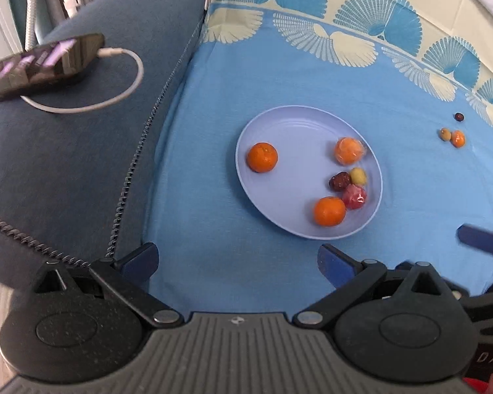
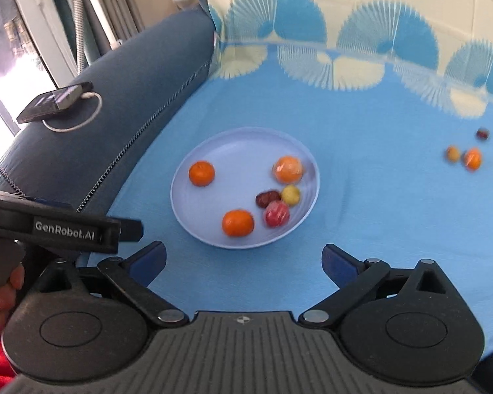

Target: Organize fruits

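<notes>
A pale lilac plate (image 1: 279, 131) (image 2: 240, 144) lies on the blue cloth. On it are two bare oranges (image 1: 262, 157) (image 2: 237, 223), a wrapped orange (image 1: 348, 150) (image 2: 288, 169), a dark red date (image 1: 339, 181), a yellow-green fruit (image 1: 358, 176) and a wrapped pink fruit (image 1: 354, 196). Off to the right lie a small orange (image 1: 457, 138) (image 2: 472, 158), a small yellow fruit (image 1: 445, 134) and a dark fruit (image 1: 458, 117). My left gripper (image 1: 236, 262) is open with nothing in it, just short of the plate. My right gripper (image 2: 245, 262) is open too, with nothing between its fingers.
A dark blue cushion (image 1: 82, 164) runs along the left, with a phone (image 1: 39, 65) (image 2: 54, 101) on a white cable on it. The cloth's fan-patterned border (image 1: 345, 32) lies at the far side. The left gripper's body (image 2: 65, 229) shows at the right wrist view's left edge.
</notes>
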A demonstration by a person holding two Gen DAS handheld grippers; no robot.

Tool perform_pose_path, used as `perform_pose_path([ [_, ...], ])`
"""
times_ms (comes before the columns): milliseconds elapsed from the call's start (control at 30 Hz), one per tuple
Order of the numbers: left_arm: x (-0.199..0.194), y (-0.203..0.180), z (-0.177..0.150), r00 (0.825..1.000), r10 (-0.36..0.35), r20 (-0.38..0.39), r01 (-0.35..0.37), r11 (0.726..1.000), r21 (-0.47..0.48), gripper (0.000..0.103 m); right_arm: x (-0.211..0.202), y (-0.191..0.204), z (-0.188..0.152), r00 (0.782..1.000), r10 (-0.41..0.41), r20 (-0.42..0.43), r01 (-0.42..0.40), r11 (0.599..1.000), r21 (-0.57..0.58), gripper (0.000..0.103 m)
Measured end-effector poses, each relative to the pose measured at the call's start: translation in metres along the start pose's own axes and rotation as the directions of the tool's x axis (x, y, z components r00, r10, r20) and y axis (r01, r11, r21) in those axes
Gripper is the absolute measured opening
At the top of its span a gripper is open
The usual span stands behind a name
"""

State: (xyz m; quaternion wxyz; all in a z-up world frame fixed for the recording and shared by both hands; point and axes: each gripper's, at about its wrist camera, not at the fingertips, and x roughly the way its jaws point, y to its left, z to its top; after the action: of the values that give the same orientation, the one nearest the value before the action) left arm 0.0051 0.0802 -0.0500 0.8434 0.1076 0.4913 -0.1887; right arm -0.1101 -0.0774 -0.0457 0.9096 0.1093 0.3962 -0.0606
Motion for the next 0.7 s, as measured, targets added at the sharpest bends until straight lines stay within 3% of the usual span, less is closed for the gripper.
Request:
perform_pose_path([
  [167,-0.030,-0.008,-0.008,0.996,0.032,0.081,-0.034,0.999,0.029,0.103,-0.028,0.006,-0.005,0.997,-0.034,0.068,0.037,0.999,-0.037,0.102],
  [700,-0.071,-0.023,-0.026,0.987,0.027,0.161,-0.038,0.997,0.065,0.103,-0.067,0.015,-0.022,0.988,-0.040,0.149,0.049,0.997,-0.054,0.102],
])
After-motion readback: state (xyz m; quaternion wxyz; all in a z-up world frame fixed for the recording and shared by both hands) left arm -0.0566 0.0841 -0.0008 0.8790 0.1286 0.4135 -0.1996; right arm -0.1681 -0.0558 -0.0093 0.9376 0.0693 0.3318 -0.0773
